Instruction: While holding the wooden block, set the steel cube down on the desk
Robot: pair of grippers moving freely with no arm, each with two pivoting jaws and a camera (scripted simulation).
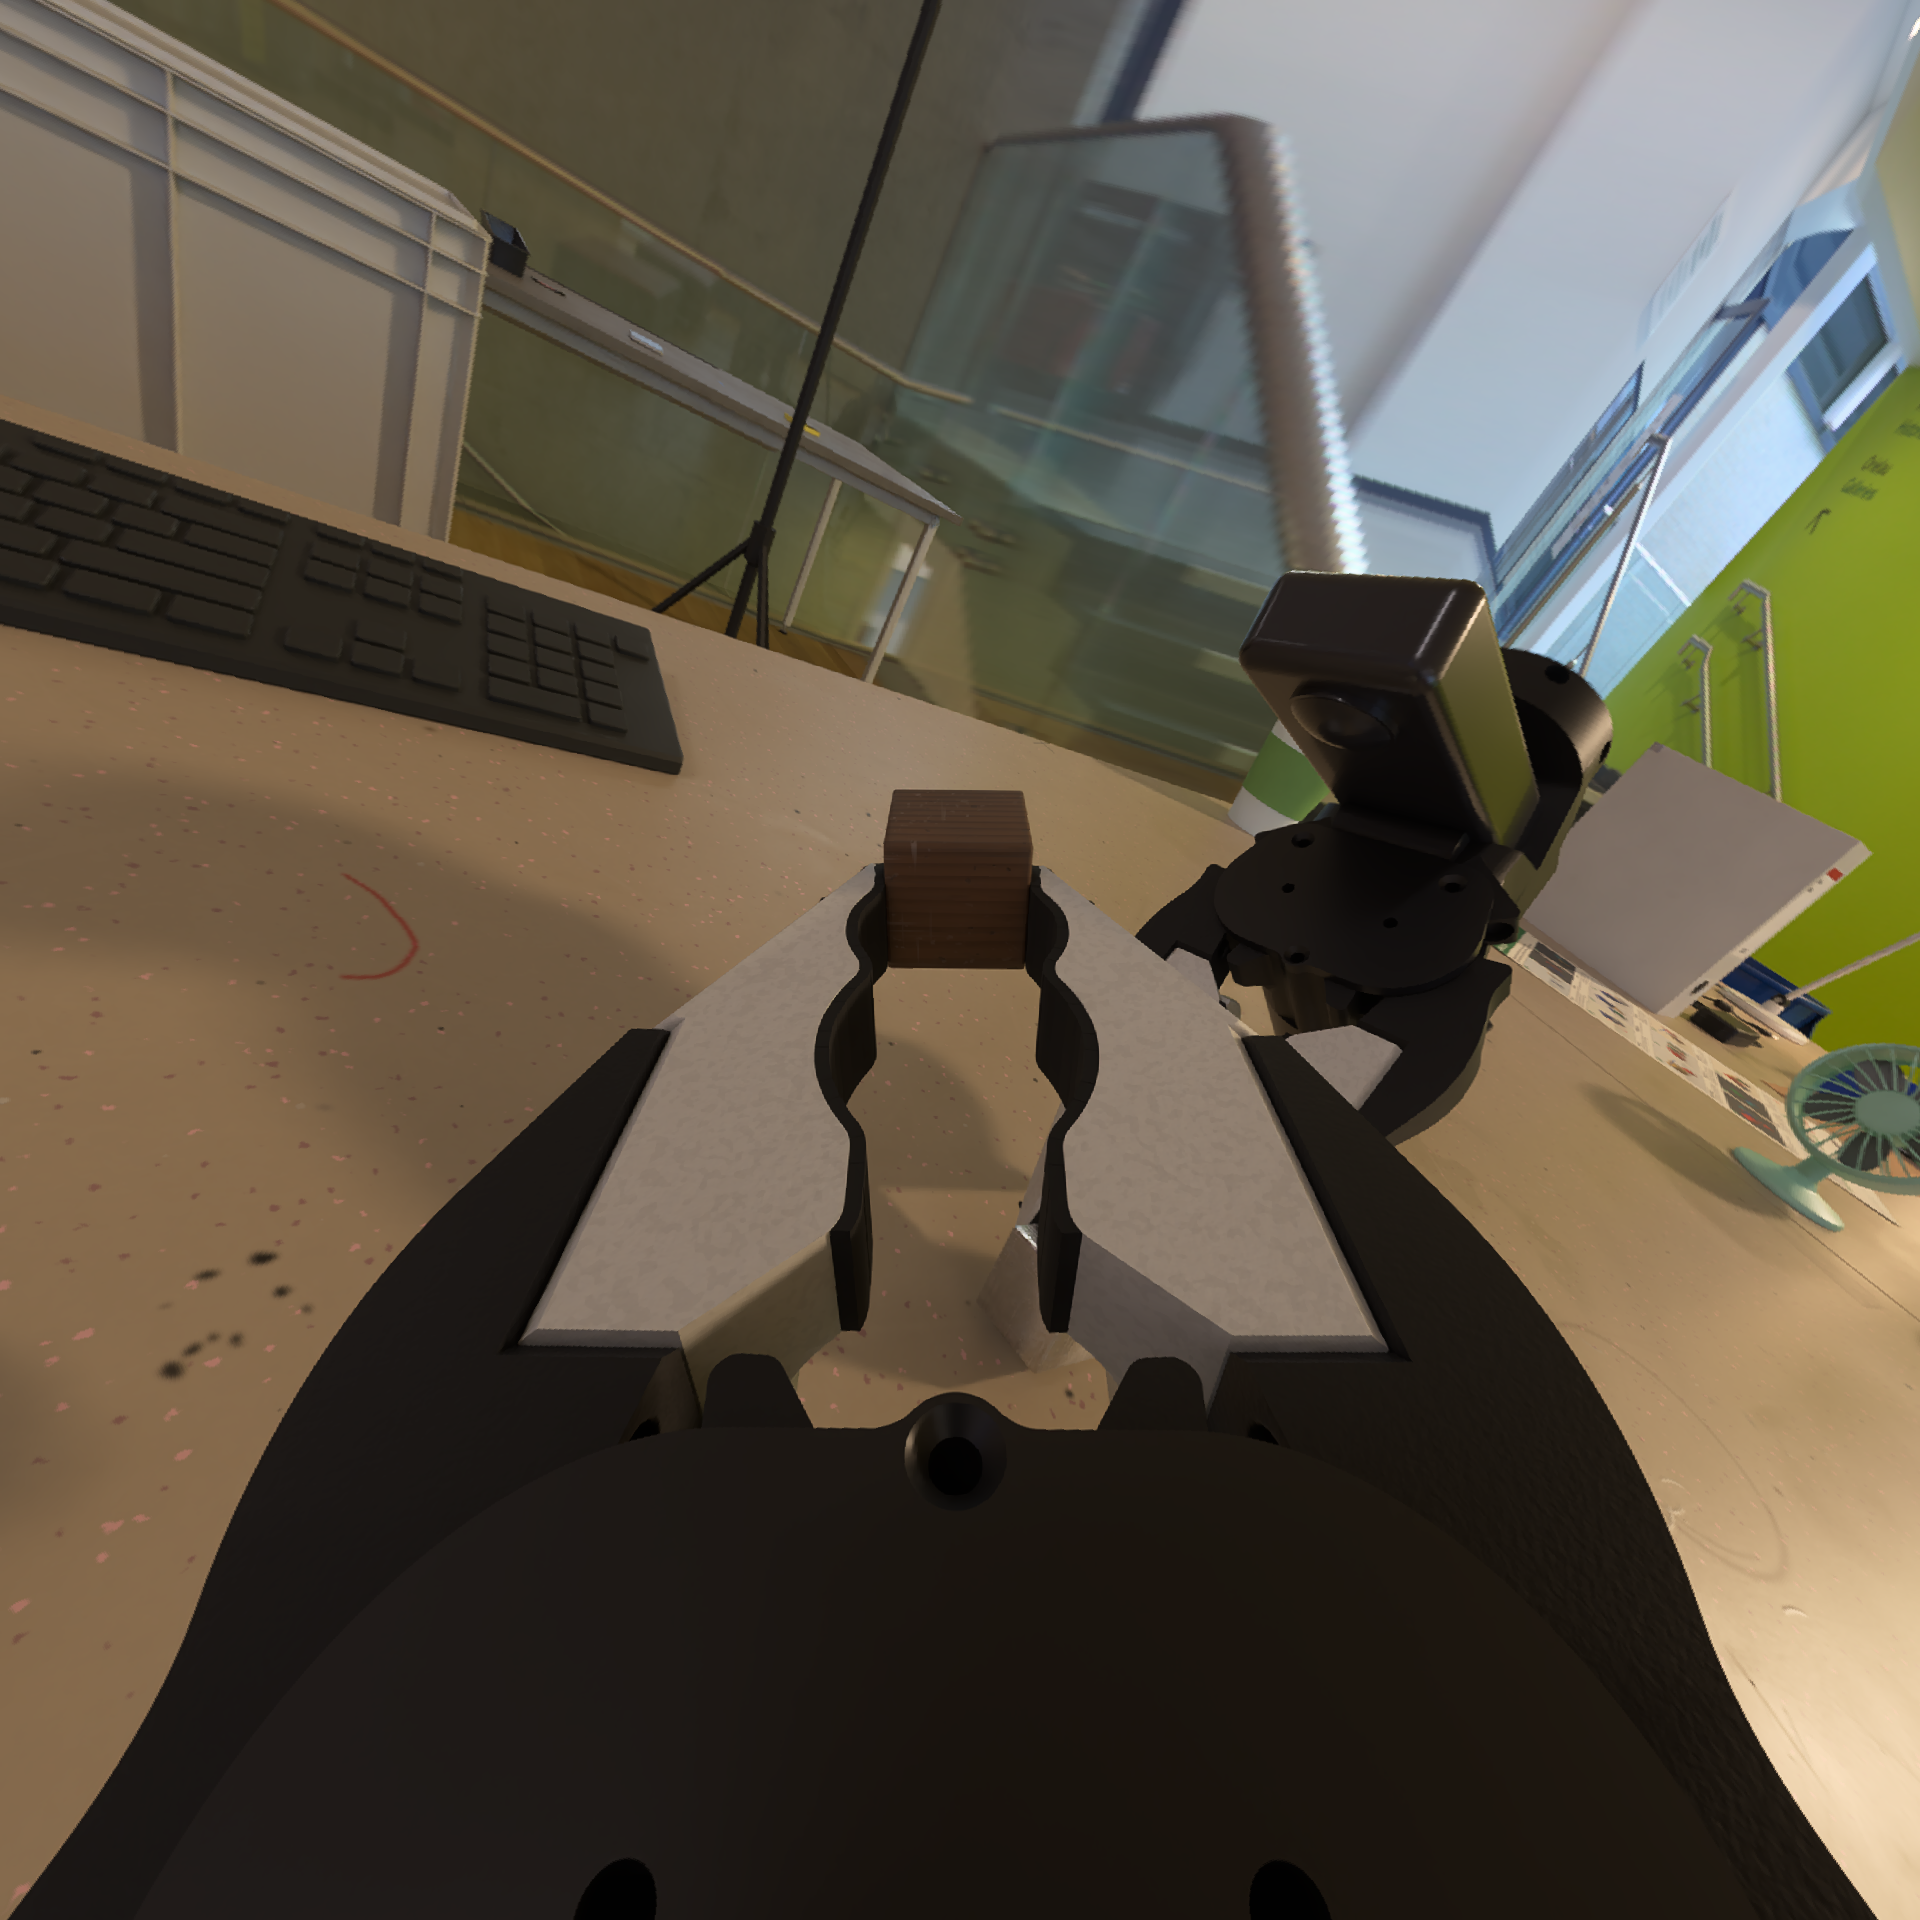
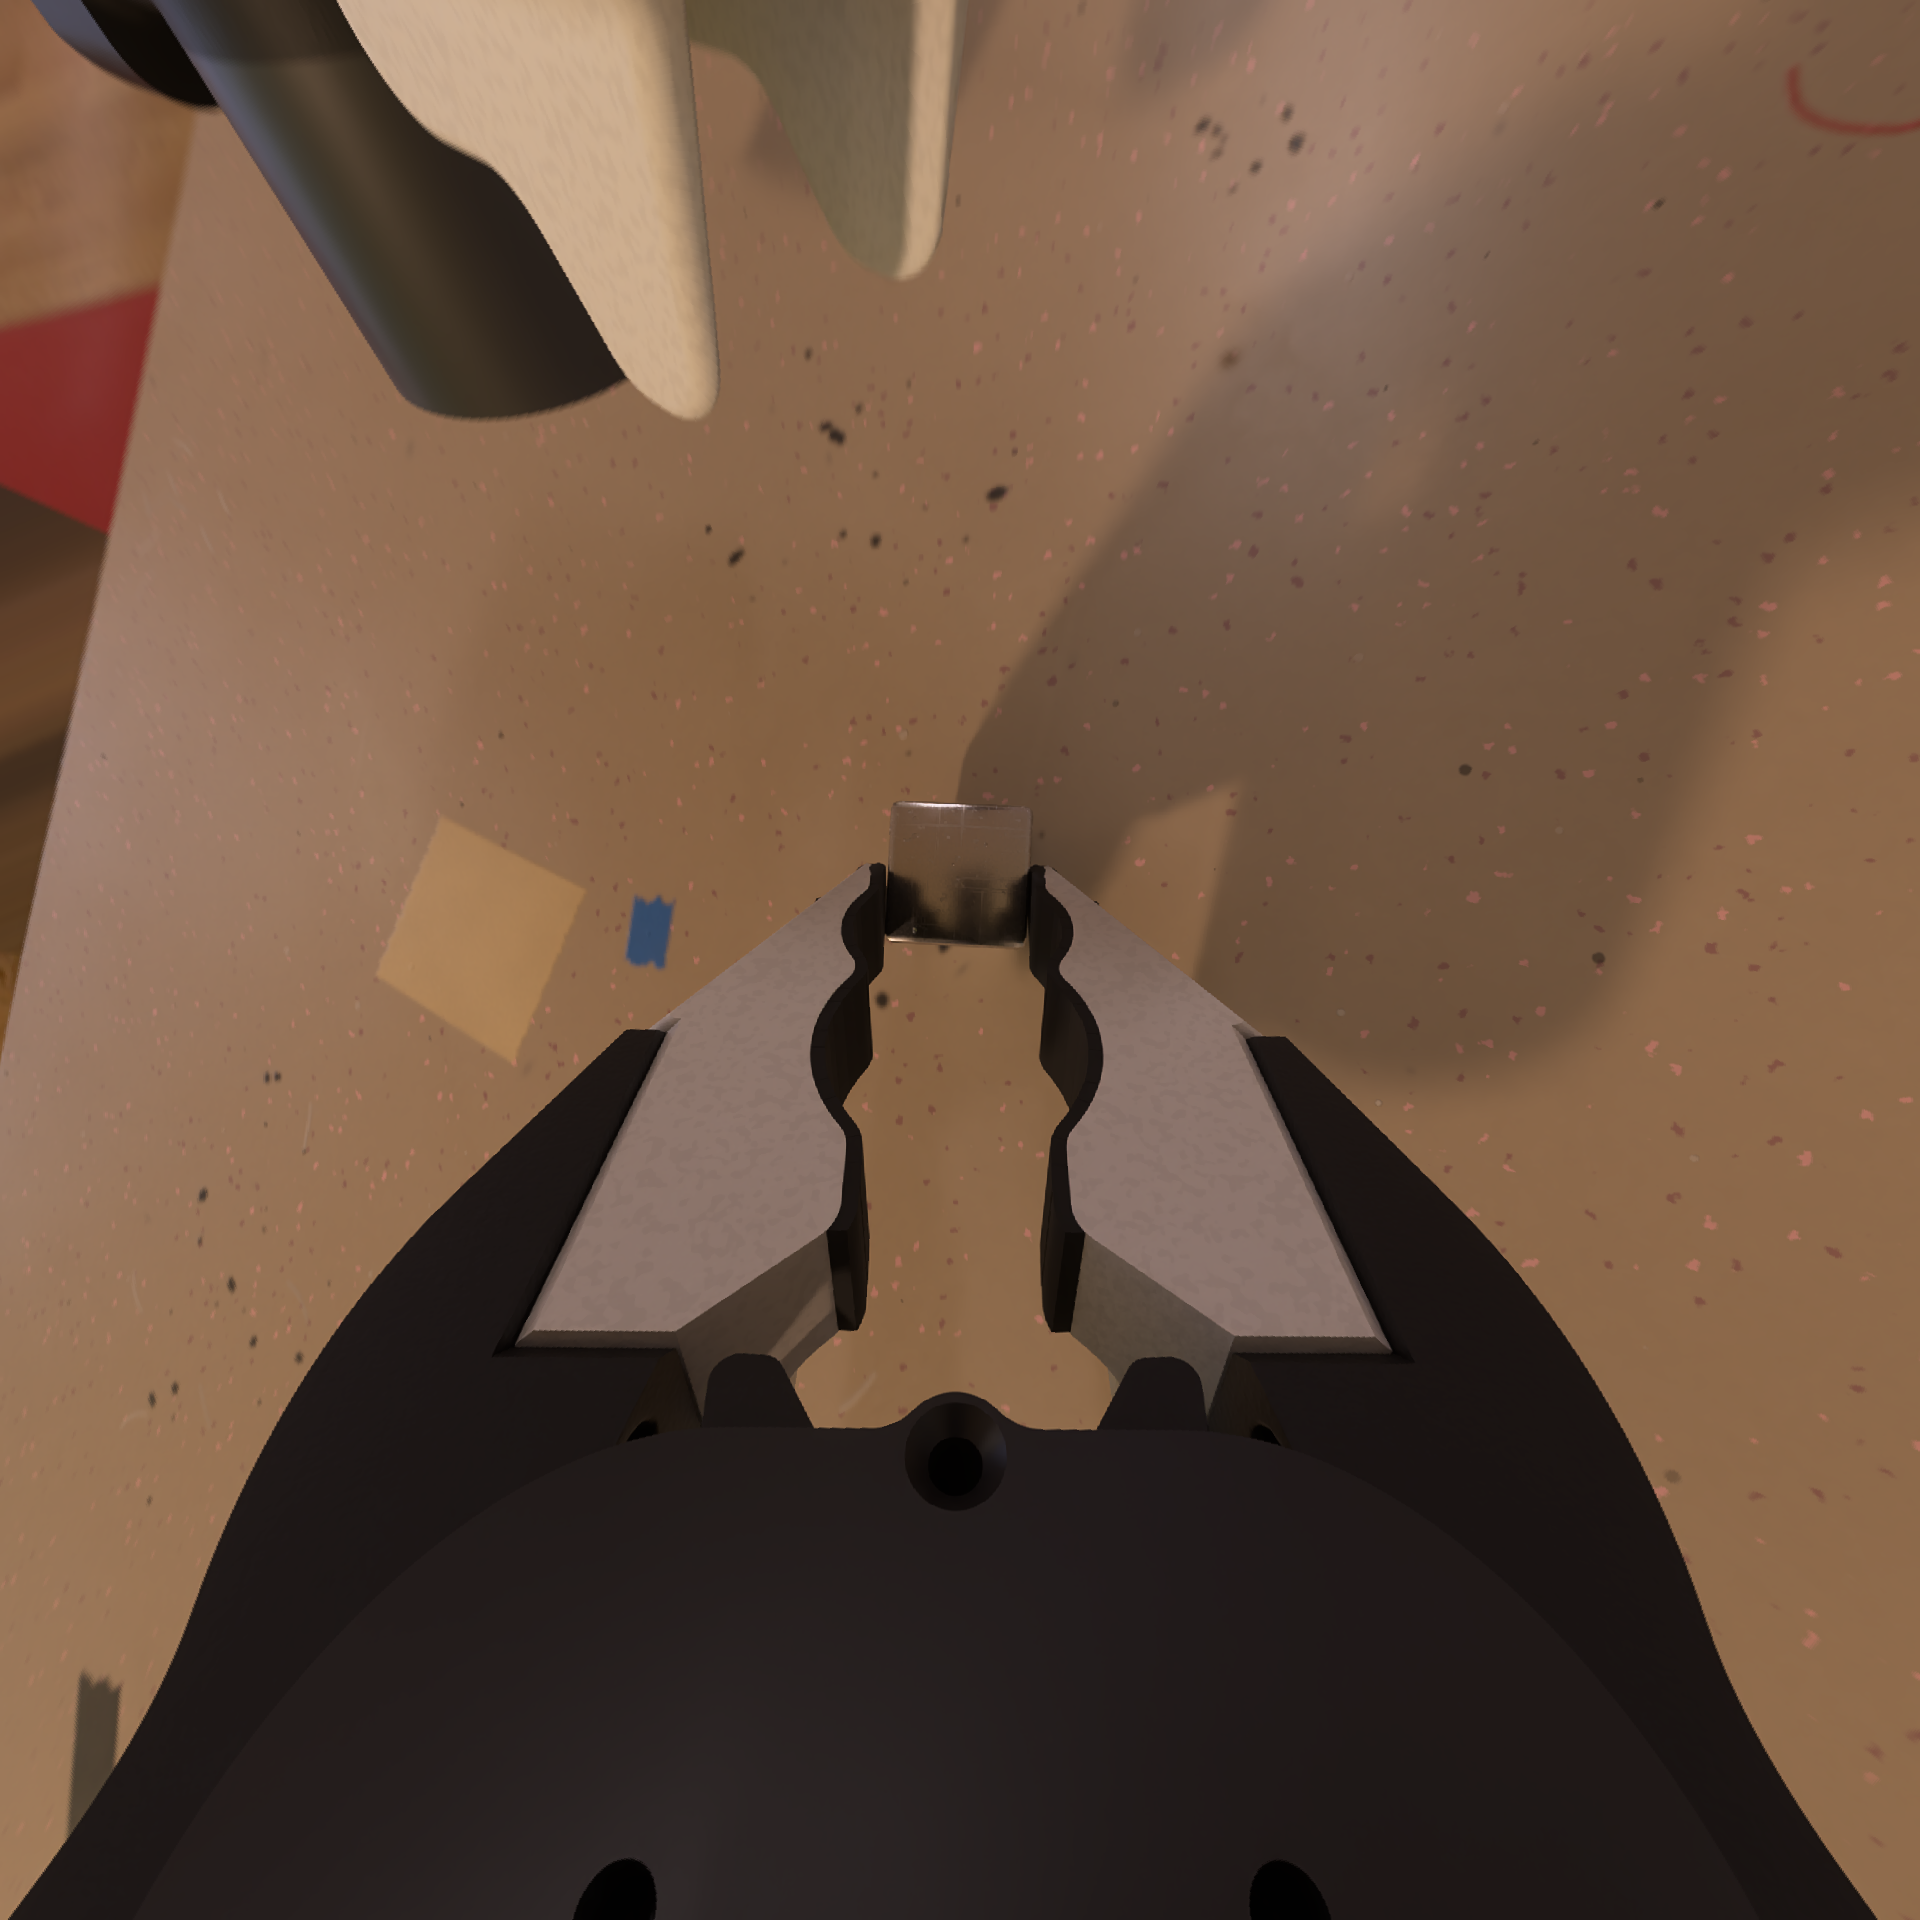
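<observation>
1. The left gripper (image 1: 957, 894) is closed on the wooden block (image 1: 957, 879), at 12 o'clock, above the desk (image 1: 312, 1091).
2. The right gripper (image 2: 957, 894) is clamped on the steel cube (image 2: 959, 871), at 12 o'clock.
3. A keyboard (image 1: 312, 592) lies at 10 o'clock in the left view.

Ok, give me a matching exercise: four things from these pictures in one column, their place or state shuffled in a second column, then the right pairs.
Things:
1. wooden block
2. steel cube
3. keyboard
4. fan

Places or states:
A. stands on the desk at the far right of the left wrist view
B. clamped between the left gripper fingertips
C. lies on the desk to the far left
D. clamped between the right gripper fingertips

Pairs: 1-B, 2-D, 3-C, 4-A
</observation>
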